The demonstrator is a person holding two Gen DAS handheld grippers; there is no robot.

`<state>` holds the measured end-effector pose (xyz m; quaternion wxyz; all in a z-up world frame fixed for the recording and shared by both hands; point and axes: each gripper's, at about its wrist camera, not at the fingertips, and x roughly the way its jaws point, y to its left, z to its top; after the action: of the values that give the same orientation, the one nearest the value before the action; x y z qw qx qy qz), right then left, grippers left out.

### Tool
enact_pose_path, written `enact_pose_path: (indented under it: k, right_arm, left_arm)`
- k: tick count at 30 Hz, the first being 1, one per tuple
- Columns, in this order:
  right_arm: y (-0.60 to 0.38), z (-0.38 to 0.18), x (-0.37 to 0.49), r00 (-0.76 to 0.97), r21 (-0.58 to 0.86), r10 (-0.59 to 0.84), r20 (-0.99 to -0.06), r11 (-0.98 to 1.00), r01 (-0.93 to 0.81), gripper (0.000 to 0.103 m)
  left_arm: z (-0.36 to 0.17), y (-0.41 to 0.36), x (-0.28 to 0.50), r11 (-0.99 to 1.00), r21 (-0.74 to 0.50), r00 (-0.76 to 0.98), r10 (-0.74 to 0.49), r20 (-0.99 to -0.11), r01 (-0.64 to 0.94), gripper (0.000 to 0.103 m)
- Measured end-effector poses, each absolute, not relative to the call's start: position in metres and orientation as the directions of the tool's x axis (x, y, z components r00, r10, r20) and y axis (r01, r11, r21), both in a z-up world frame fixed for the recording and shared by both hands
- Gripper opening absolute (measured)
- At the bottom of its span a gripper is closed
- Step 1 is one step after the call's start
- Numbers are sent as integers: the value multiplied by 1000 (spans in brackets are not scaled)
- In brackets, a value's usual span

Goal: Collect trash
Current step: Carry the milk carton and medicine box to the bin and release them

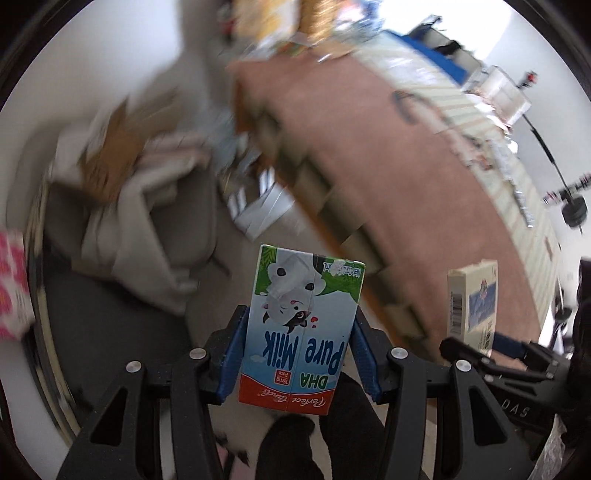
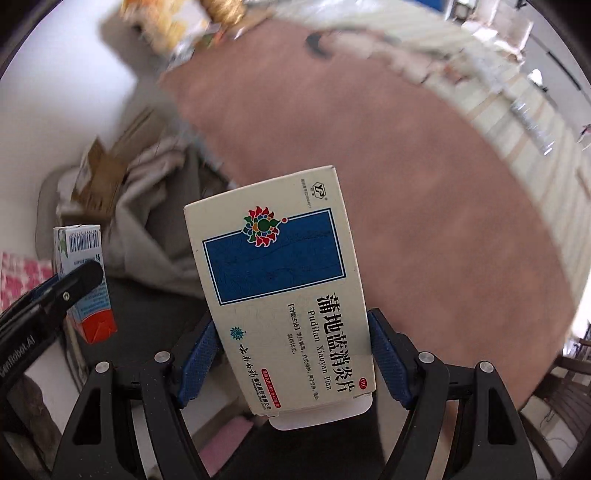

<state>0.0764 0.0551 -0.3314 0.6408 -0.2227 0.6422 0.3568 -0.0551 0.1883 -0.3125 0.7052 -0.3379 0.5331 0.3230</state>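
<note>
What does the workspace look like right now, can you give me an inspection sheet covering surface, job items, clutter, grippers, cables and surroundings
Surface: pinkish-brown tabletop, mostly bare, blurred.
Job's things: milk carton in the left gripper, print upside down; medicine box in the right gripper, its end flap showing.
Clutter: snack packets at the table's far end; cardboard and grey cloth heaped on an armchair; pink patterned item at left.
Grippers: both shut on their items, blue pads against the sides.
Cables: nothing seen clearly.
Surroundings: white wall; striped cloth beyond the table; black stand.
</note>
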Motion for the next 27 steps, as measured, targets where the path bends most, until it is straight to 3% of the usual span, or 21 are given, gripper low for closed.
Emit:
enact_pose_path:
  k: [8, 17, 22, 24, 26, 27]
  right_arm:
    - [73, -481, 18, -200, 174, 26, -979, 611, -773, 79]
    - [86, -688, 4, -275, 175, -69, -959, 617, -767, 79]
    - [88, -767, 6, -306, 181, -95, -947, 631, -754, 79]
    - [88, -789, 8, -321, 191, -96, -942, 634, -749, 80]
    - [88, -808, 10, -336, 197, -105, -936, 635, -747, 80]
    - [87, -815, 12, -348, 206, -105, -931, 637, -743, 81]
  left_arm:
    - [-465, 218, -124, 347, -238, 208, -122, -971, -907, 49]
    - [-681, 229, -127, 197, -371, 290, -345, -893, -908, 50]
    - [-755, 229, -119, 179, -380, 287, -396, -872, -908, 51]
    - [-771, 230, -120, 189, -382, 284, -400, -871, -905, 67]
    - [-782, 230, -123, 194, -375, 278, -395, -876, -906, 97]
    - [-783, 230, -123, 198, -373, 274, -395, -877, -907, 99]
